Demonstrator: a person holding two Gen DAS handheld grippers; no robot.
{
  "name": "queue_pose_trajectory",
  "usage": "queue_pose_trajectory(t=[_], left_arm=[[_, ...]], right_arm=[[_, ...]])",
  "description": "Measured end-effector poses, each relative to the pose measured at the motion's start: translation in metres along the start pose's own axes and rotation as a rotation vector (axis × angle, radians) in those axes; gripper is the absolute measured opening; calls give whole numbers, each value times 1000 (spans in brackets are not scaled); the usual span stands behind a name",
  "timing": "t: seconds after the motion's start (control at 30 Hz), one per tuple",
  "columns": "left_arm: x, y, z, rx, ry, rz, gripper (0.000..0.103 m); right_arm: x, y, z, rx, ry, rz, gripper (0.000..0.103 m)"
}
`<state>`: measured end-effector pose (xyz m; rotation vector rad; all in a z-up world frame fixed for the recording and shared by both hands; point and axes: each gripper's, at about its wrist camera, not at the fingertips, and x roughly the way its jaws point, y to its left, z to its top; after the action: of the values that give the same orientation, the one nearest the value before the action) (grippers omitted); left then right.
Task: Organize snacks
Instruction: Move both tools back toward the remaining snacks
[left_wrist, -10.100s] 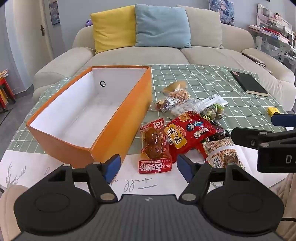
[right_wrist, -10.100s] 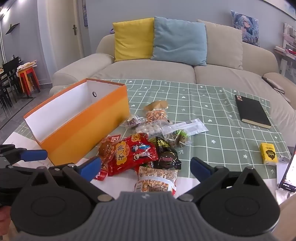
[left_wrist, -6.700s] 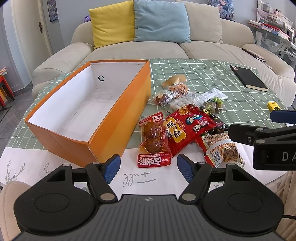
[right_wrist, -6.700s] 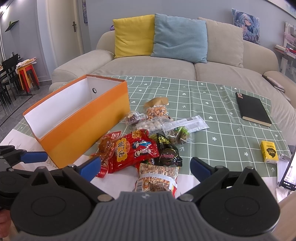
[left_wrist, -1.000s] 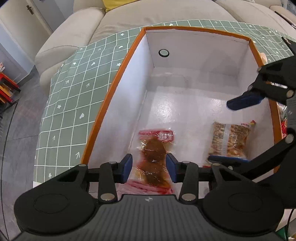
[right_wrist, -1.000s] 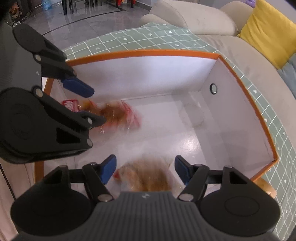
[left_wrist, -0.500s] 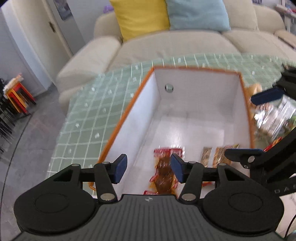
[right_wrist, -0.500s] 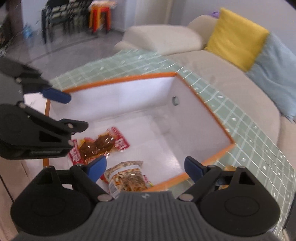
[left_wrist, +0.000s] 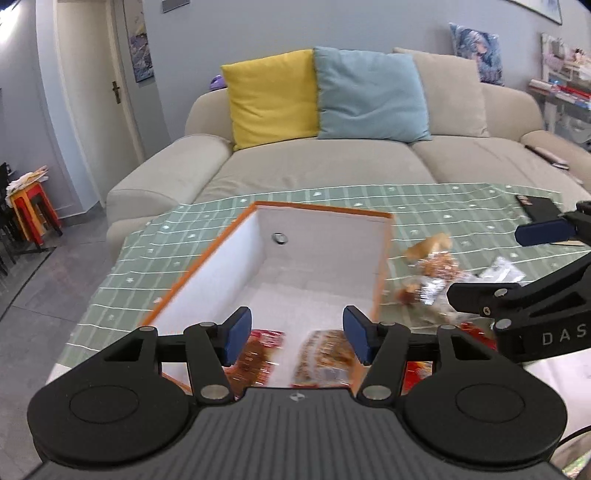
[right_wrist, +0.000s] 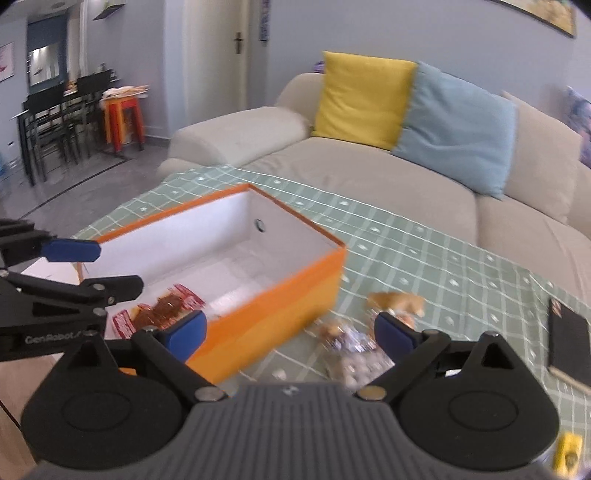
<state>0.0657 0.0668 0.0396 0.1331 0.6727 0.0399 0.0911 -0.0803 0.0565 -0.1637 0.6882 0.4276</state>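
The orange box (left_wrist: 321, 208) with a white inside stands on the green checked cloth. At its near end lie a red meat packet (left_wrist: 258, 354) and a peanut packet (left_wrist: 325, 358). My left gripper (left_wrist: 297, 338) hovers above that near end, its jaws opening with nothing between them. My right gripper (right_wrist: 288, 334) hangs over the box's right wall (right_wrist: 273, 314) and the cloth beside it, its jaws also opening and holding nothing. The red packet (right_wrist: 162, 310) also shows in the right wrist view. Several loose snack packets (right_wrist: 354, 343) lie to the right of the box.
A black notebook (right_wrist: 567, 343) lies on the cloth at the far right, and a small yellow box (right_wrist: 569, 458) sits near the front right. A beige sofa (left_wrist: 332, 166) with a yellow and a blue cushion runs behind the table. Chairs and a red stool (right_wrist: 122, 118) stand at the far left.
Both grippers have drawn back and up out of the box and tilted towards level. Their jaws have spread wider. The red packet and the peanut packet stay lying in the box.
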Motion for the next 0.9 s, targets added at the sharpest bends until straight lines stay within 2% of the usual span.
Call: queue_pose_trajectory(t=[0.2,0.5,0.73,0.9], left_arm=[[-5,-38,-18,6,11,-81,67],[20,-94,-51,105,106,-163,67],[34,-103,-67,97,142,-179,68],[39,-104,-74,106,132,-186,73]], right_arm=[[-20,-25,-37,64,16,-90,95],[-29,-64,-93,177,70,-218,95],[-12,-81,-120,234,146,-262,95],[-4,-84,-127,242,176,-266,95]])
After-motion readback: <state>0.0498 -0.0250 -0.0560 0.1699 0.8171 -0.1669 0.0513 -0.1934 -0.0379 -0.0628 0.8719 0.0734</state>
